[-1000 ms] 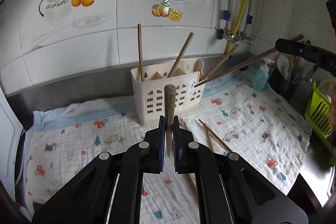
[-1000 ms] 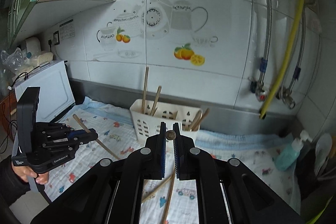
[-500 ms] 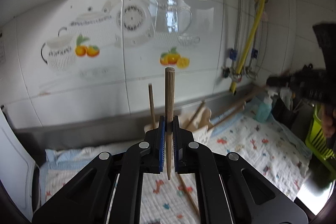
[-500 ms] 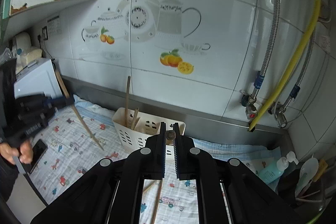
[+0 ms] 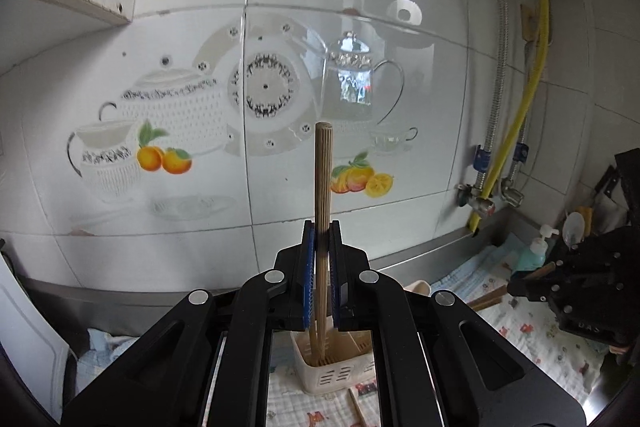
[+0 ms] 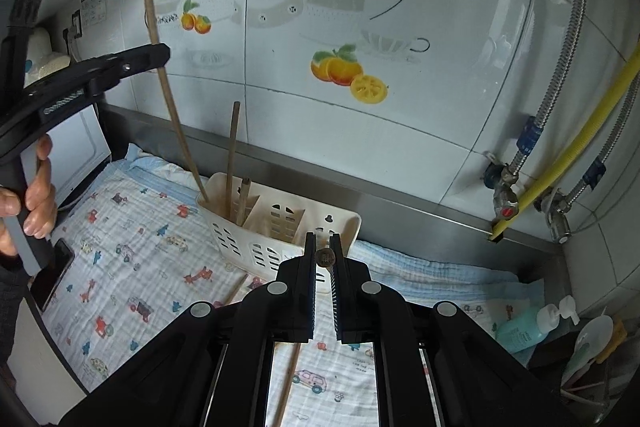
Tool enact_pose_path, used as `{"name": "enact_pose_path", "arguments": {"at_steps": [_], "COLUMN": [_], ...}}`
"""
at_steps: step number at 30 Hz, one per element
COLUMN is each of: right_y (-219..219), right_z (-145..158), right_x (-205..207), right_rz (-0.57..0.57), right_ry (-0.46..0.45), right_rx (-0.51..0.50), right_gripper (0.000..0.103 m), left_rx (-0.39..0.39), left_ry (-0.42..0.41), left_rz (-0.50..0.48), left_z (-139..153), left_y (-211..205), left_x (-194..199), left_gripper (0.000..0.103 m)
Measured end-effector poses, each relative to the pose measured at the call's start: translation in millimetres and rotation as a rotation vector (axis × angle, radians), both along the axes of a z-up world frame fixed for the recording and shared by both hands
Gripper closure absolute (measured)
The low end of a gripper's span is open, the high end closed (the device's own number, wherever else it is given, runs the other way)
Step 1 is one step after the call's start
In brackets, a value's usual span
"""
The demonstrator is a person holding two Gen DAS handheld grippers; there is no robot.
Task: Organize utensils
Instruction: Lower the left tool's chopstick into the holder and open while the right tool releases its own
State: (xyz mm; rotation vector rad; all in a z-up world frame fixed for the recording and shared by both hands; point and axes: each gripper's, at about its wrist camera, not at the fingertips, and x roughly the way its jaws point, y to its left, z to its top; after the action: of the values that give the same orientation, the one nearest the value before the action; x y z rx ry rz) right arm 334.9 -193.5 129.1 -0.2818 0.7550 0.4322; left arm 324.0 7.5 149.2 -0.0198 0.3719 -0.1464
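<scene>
My left gripper [image 5: 322, 227] is shut on an upright wooden chopstick [image 5: 323, 167]. The stick's lower end dips into the left compartment of the white slotted holder [image 5: 320, 375] below. The right wrist view shows that gripper [image 6: 160, 53] high at the left, its chopstick [image 6: 172, 107] slanting down into the holder [image 6: 280, 227], which has two more chopsticks [image 6: 232, 155] in it. My right gripper [image 6: 325, 239] is shut on another chopstick [image 6: 325, 258], seen end-on, just in front of the holder. In the left wrist view it [image 5: 516, 287] hovers at the right.
Two loose chopsticks [image 6: 236, 289] lie on the patterned cloth [image 6: 140, 227] in front of the holder. A phone [image 6: 52, 279] rests at the cloth's left edge, under a hand. A blue soap bottle [image 6: 528, 327] and taps [image 6: 504, 203] stand at the right, with the tiled wall close behind.
The left gripper has risen with its chopstick and come over the holder, the stick's lower end now inside it. The right gripper moved sideways, closer to the holder.
</scene>
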Motion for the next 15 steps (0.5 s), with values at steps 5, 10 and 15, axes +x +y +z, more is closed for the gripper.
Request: {"name": "enact_pose_path", "arguments": {"at_steps": [5,10,15], "right_y": [3.2,4.3,3.0], "right_z": [-10.3,-16.0,-16.8], "right_x": [4.5,8.0,9.0], "right_rz": [0.007,0.006,-0.006], "right_ry": [0.016,0.027,0.019], "right_rx": [-0.002,0.011,0.023], "right_gripper": [0.096,0.096,0.096], "left_rx": [-0.007,-0.026,-0.026], "left_ry": [0.056,0.116,0.129], "left_rz": [0.015,0.019,0.018], "left_z": [-20.2,-36.4,-42.1], "left_y": [1.5,6.2,8.6], "left_x": [15.5,26.0,26.0], "left_gripper": [0.097,0.097,0.095]}}
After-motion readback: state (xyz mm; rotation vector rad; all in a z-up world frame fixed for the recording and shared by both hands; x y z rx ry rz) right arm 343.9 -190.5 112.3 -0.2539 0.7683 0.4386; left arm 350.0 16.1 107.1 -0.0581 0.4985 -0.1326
